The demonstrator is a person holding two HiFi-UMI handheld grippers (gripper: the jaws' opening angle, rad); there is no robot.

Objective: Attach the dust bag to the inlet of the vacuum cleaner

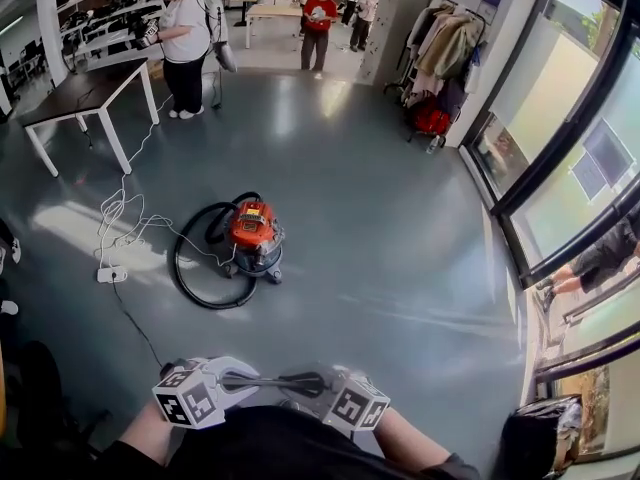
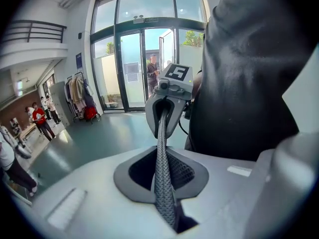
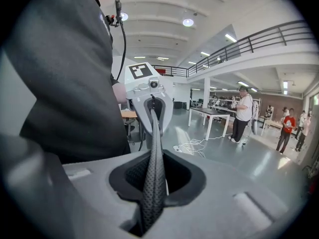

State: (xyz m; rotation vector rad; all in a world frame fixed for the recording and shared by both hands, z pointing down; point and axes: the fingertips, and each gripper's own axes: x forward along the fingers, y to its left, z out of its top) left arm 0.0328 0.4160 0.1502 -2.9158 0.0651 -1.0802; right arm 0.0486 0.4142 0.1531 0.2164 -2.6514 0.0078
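Head view alone: orange vacuum cleaner

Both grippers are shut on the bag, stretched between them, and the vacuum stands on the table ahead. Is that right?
No. The vacuum stands on the floor, apart from the table, as the head view shows. The rest holds: the left gripper and right gripper are both shut on the bag stretched between them.
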